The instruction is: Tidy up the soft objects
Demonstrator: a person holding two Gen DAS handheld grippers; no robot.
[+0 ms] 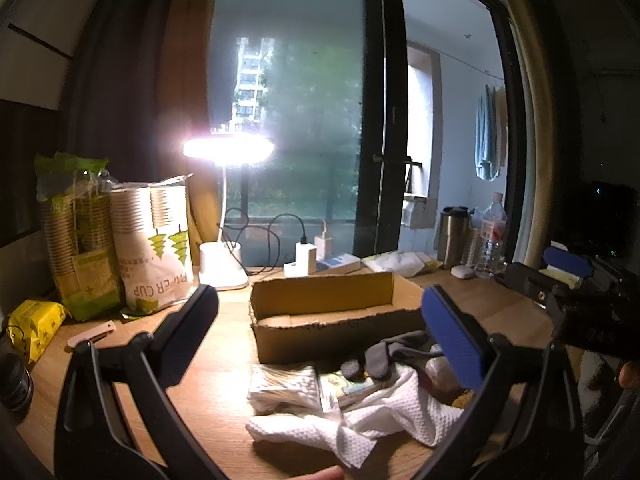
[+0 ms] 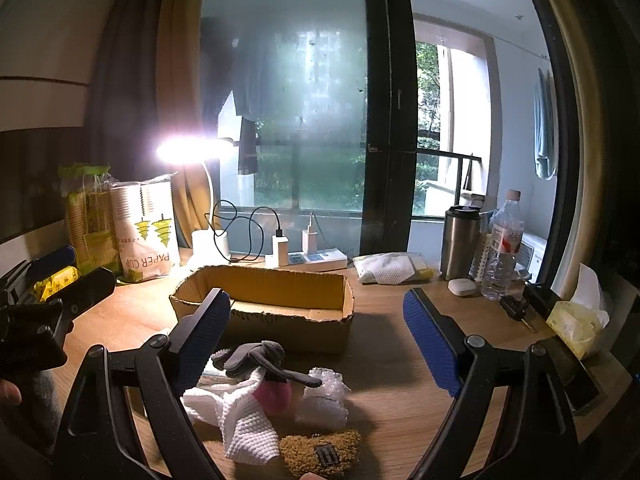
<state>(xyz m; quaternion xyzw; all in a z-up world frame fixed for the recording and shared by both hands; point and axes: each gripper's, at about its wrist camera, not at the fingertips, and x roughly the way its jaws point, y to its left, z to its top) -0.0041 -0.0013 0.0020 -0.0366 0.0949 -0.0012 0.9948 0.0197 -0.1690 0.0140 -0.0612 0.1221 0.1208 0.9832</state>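
Observation:
An open cardboard box (image 1: 328,312) (image 2: 280,312) stands on the wooden desk. In front of it lies a pile of soft things: a white waffle cloth (image 1: 360,420) (image 2: 240,424), a grey glove (image 1: 392,354) (image 2: 256,356), a pink item (image 2: 276,394), bubble wrap (image 2: 324,396), a mustard fuzzy piece (image 2: 320,454) and a bag of cotton swabs (image 1: 284,388). My left gripper (image 1: 320,332) is open and empty above the pile's left side. My right gripper (image 2: 316,344) is open and empty above the pile.
A lit desk lamp (image 1: 224,208), two paper-cup packs (image 1: 156,248), a yellow packet (image 1: 34,324) stand left. A power strip with chargers (image 2: 304,258), wipes pack (image 2: 390,268), steel tumbler (image 2: 460,242), water bottle (image 2: 502,248) and tissue box (image 2: 580,320) line the back and right.

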